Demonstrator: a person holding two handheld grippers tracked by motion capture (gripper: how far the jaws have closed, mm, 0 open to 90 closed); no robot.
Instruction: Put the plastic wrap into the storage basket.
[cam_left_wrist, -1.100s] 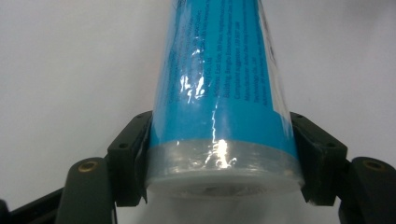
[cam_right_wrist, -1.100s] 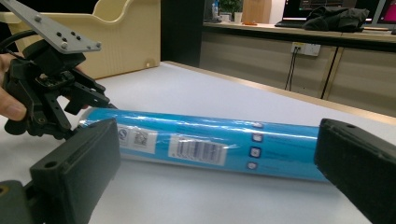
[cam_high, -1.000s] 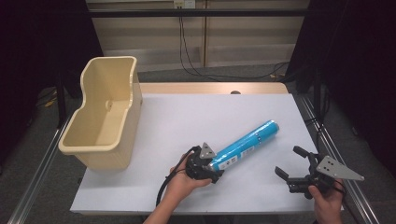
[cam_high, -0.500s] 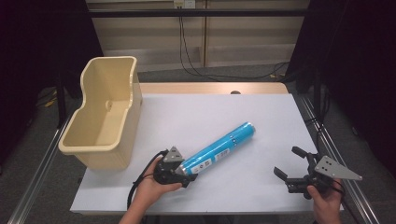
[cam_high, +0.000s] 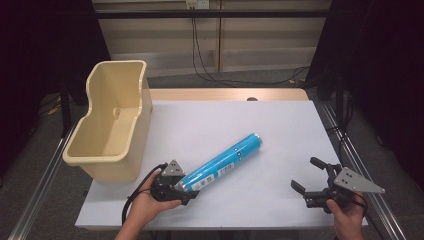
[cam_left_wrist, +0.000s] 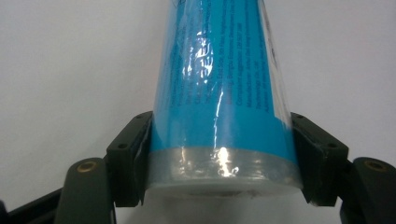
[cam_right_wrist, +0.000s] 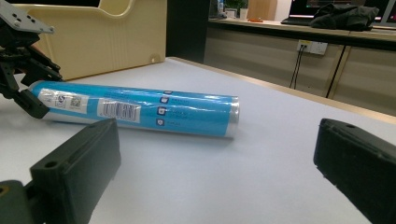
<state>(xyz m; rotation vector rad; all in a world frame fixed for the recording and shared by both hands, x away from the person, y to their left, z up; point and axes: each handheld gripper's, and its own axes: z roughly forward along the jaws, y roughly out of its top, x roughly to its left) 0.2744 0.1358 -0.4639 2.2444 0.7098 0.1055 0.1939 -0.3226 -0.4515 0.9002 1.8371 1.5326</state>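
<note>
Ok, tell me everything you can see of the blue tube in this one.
The blue tube is a long cylinder wrapped in shiny clear film, with small print, a barcode label and a silvery cap at each end. It lies on its side on the white table, running diagonally from near the front edge up to the right. The left gripper clamps its near end, one jaw on each side. The beige bin stands apart to its left.

The blue, film-wrapped cylindrical tube (cam_right_wrist: 140, 108) carries a barcode on a white label, a QR-type code near its gripped end, and lines of fine print. None of the wording is legible.
</note>
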